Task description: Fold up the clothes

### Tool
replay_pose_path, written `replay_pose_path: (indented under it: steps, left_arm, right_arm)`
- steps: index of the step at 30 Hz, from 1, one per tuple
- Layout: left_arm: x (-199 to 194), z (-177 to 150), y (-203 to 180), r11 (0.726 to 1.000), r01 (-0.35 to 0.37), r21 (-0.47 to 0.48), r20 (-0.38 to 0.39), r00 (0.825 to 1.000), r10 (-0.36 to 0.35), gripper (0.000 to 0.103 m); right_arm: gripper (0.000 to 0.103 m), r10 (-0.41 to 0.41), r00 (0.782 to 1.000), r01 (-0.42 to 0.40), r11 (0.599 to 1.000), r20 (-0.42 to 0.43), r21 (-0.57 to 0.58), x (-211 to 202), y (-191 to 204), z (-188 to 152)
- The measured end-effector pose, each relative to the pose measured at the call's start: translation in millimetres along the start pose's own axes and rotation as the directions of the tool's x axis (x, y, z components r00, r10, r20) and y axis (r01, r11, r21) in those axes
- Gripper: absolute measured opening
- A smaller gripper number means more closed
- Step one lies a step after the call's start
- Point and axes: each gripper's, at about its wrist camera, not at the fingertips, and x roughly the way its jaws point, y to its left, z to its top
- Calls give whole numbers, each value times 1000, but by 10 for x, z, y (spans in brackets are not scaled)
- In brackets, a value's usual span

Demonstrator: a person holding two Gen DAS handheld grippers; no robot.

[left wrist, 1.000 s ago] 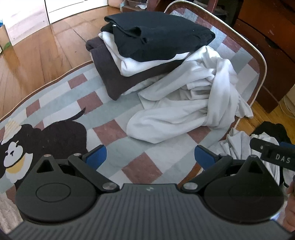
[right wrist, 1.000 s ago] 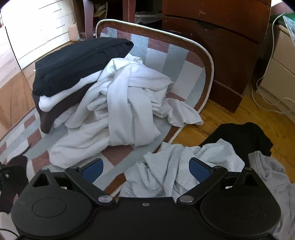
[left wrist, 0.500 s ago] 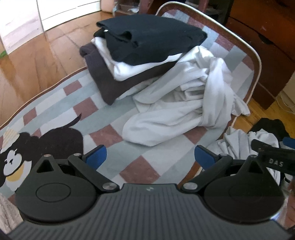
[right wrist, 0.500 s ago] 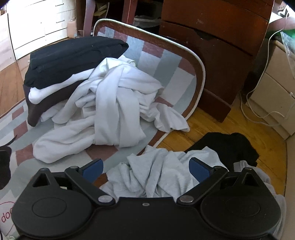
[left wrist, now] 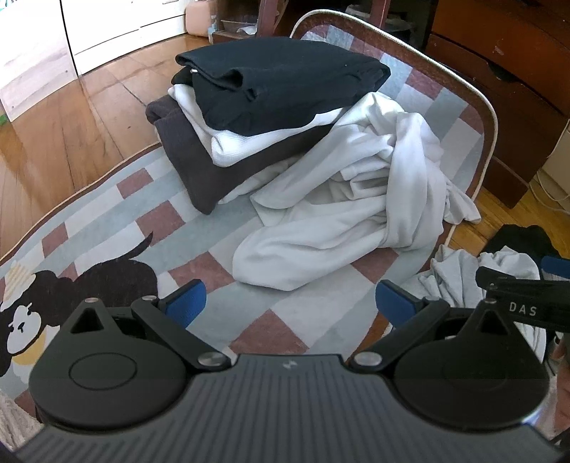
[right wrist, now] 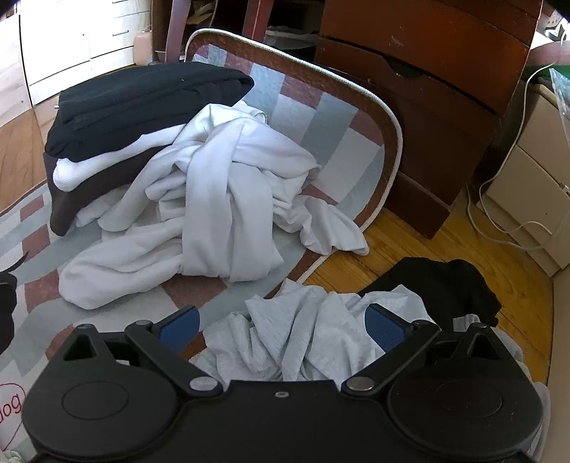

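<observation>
Right gripper (right wrist: 283, 326) spread wide over grey garment (right wrist: 302, 338); white garment (right wrist: 213, 213) lies beyond.

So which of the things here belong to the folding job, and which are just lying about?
For the job:
folded stack
crumpled white garment
light grey garment
black garment
rug

Just lying about:
wooden dresser
white cable
white drawers

The right gripper (right wrist: 281, 326) hangs with its jaws spread wide over a crumpled light grey garment (right wrist: 299, 338), which lies between them. Beyond the jaws a rumpled white garment (right wrist: 213, 220) sprawls on the checked rug (right wrist: 335, 142), touching a folded stack (right wrist: 117, 117) farther left.
</observation>
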Motion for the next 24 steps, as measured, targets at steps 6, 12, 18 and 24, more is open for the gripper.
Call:
replay_pose_path:
  steps: [6,12,18,24]
  left_arm:
    - [9,6,-16,1000,-9,4,-4,1000,9,103]
    - [30,0,-20,1000,-14,3,-14,1000,14,103]
    - [41,-3,-25,1000,-16,3,-19,1000,16,103]
    - [74,-6,-15,1000,-17,-2,-29,999,17,103]
  right_arm:
    - [101,0,1000,0,1000,-7,-2,27,-2,9]
    - [101,-2,1000,2,1000,-7,3,29,-8,0]
    - [101,-5,1000,5,1000,-14,2,40,-3,6]
    - [101,11,1000,-11,1000,-16,7,66,-9,27]
